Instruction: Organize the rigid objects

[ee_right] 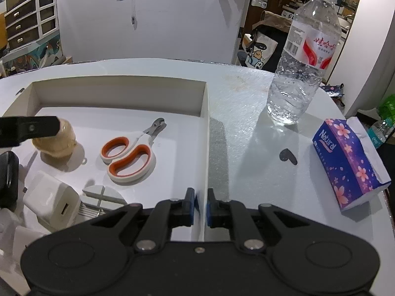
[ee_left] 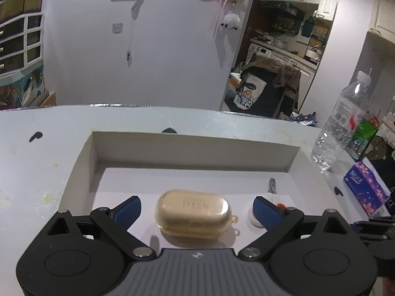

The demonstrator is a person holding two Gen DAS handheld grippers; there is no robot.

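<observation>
**Tray on the desk: sorting partly done**

Inside the shallow white tray (ee_right: 206, 133), near its left side, lies a beige earbud case (ee_left: 192, 212) in a clear cover; the left tongs (ee_left: 195, 209) stand wide open around it, one blue pad on either side, neither touching. From the right wrist view the case (ee_right: 55, 138) appears partly hidden behind a black finger of the left tongs. The right tongs (ee_right: 201, 208) are closed on the tray's right wall, pads pressing it from both sides, apparently to steady the tray.

Progress, as judged from how things lie: several rigid items already rest in the tray, namely the case, orange-handled pet nail clippers (ee_right: 129, 157), a white charger block (ee_right: 50, 199) and a round white slotted piece (ee_right: 103, 196) just beside it. Whether the case is being set down or about to be picked up cannot be told. Outside the tray, a clear water bottle (ee_right: 305, 56) stands upright and a purple tissue pack (ee_right: 350, 165) lies well apart to the right; these may or may not belong to the task.

Surface and room: the desk (ee_right: 244, 113) is white, glossy, with faint stains and a few dark marks. Behind it stands a white wall, a drawer unit at far left, and a doorway opening onto a cluttered kitchen
</observation>
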